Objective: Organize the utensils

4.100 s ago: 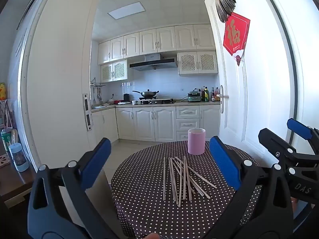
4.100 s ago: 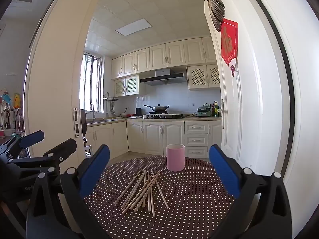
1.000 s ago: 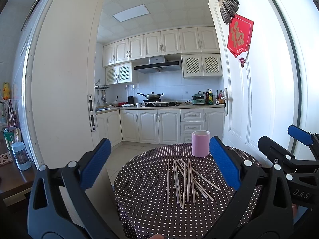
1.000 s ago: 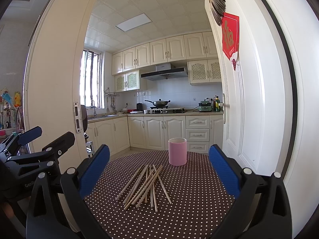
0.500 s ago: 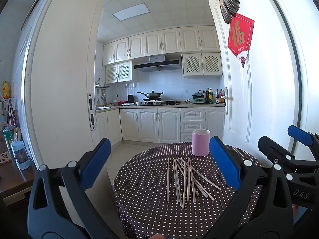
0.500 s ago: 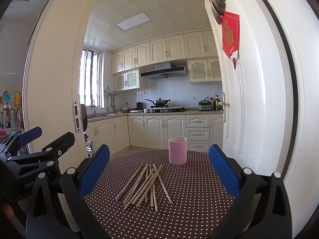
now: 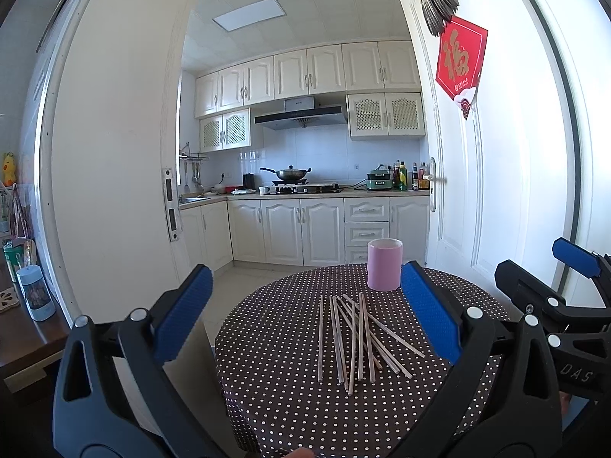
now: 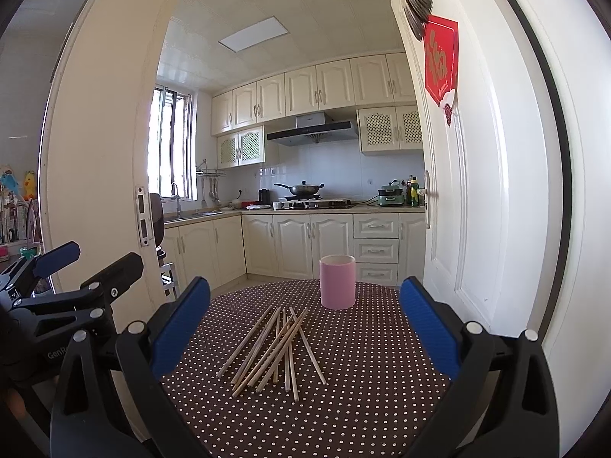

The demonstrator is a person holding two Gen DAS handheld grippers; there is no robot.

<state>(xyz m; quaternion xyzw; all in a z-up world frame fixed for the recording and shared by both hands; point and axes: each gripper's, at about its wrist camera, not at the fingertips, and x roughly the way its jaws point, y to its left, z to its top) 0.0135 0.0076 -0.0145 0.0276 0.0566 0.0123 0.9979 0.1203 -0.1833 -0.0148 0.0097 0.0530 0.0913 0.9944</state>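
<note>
Both grippers, left gripper and right gripper, hover spread above chopsticks.

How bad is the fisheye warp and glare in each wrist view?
Left wrist: door and door frame bow hard at the edges, chopsticks sharp. Right wrist: same bowing, window blown out, pink cup evenly lit.

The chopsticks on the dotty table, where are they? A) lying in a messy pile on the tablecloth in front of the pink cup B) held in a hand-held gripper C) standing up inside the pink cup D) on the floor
A: the chopsticks lie crossed over each other flat on the dotted tablecloth, nearer the camera than the pink cup, and both hand-held grippers are open and hold nothing.
</note>
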